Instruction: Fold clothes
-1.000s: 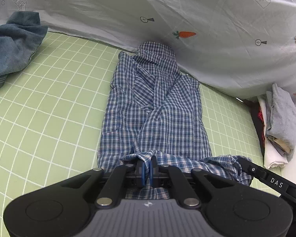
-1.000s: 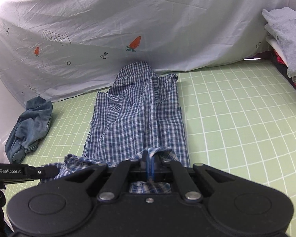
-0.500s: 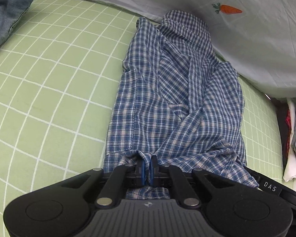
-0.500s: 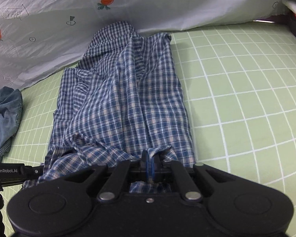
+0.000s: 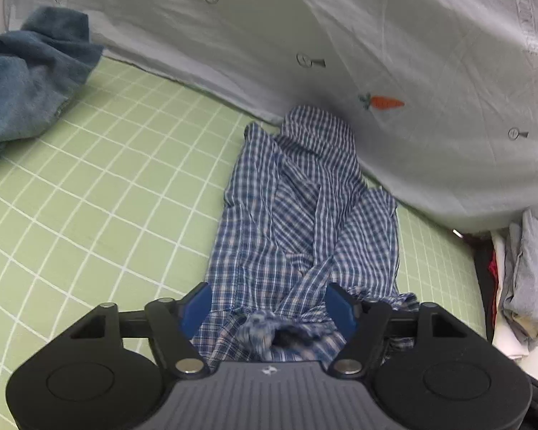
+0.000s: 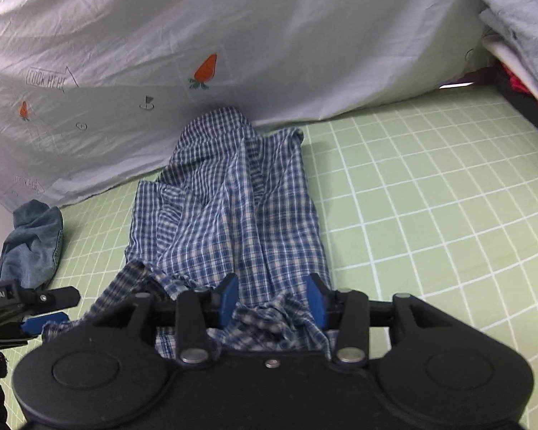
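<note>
A blue-and-white checked shirt (image 5: 297, 215) lies lengthwise on the green grid mat (image 5: 107, 186), its far end against the white sheet; it also shows in the right wrist view (image 6: 229, 208). My left gripper (image 5: 268, 304) is open, its blue pads either side of the shirt's bunched near hem. My right gripper (image 6: 272, 299) is open too, pads apart over the same hem, which lies loose between them. The left gripper (image 6: 36, 308) shows at the left edge of the right wrist view.
A crumpled blue denim garment (image 5: 28, 82) lies at the far left of the mat (image 6: 32, 247). A stack of folded clothes (image 5: 520, 279) sits at the right (image 6: 520, 32). A white sheet with carrot prints (image 5: 340, 53) hangs behind the mat.
Both grippers were shut on the shirt's near hem and have opened, letting it go. The hem now lies bunched on the shirt's near end, and both cameras have pulled back.
</note>
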Demonstrator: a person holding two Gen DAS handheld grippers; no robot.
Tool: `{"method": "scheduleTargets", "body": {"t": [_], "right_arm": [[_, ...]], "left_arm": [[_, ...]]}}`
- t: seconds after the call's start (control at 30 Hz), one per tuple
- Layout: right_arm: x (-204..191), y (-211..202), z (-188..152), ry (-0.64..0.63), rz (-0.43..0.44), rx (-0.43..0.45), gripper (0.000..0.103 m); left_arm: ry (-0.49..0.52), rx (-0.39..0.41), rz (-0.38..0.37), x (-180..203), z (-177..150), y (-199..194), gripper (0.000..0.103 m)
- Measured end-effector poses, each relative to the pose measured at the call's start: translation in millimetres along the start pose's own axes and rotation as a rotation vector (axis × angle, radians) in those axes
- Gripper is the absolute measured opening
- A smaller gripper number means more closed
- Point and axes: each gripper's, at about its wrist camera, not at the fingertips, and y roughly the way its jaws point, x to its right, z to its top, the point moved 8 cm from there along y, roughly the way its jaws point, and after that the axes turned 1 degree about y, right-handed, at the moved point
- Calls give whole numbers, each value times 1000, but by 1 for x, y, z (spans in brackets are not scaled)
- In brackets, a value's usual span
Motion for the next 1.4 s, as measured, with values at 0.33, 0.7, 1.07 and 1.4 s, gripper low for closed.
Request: {"method": "scheduleTargets", "body": {"t": [0.33,0.7,1.07,1.4], "right_arm": [[16,-15,-42,-5,-41,-75,63],[-10,21,-38,-140,-33,-149,67],[-24,83,31,-94,-20,-108,68],[2,63,18,-11,-41,-120,77]], "left_arm": [[8,-150,88,-24,-61,-5,82],[49,-236,106,-24,-61,35,82],[81,-196,164,-32,-4,83,82],[-15,-198,99,-39,0,64,83]]}}
